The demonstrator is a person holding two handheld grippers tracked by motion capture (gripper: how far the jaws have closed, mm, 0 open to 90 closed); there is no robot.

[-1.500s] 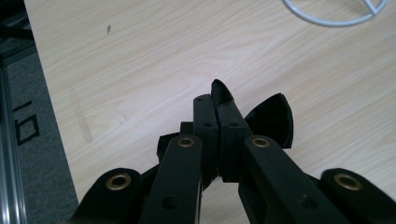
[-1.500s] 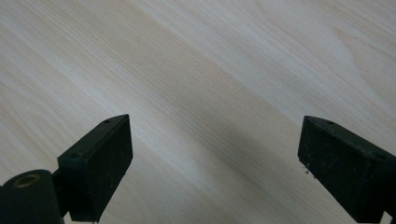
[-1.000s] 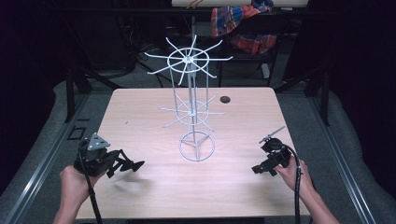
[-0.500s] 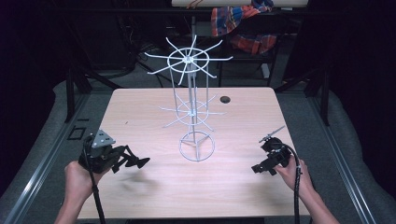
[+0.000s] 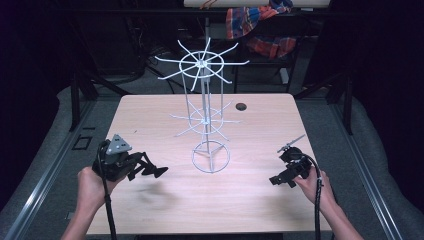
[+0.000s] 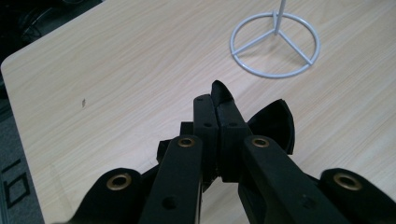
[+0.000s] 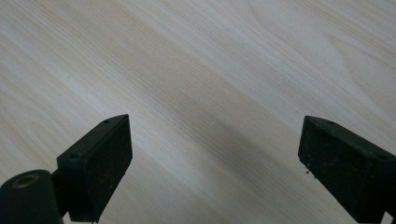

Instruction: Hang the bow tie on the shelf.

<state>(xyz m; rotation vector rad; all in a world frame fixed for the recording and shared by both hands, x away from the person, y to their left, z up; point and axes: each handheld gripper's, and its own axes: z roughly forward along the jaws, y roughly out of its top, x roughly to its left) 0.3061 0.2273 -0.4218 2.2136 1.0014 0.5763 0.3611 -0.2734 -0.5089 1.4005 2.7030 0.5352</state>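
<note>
The white wire rotating rack (image 5: 206,107) is seen upright mid-bench, nearer the left gripper (image 5: 159,172), fingers pressed together, empty; right gripper (image 5: 275,180) fingers wide.

From where I stand there is hardly any writing to read. On the dark floor strip (image 6: 10,179) beside the table's corner, seen in the left gripper view, some pale marks look like the figures "10", though they are cut off at the edge and I cannot be sure of them. No readable label, brand or sign shows anywhere else.
</note>
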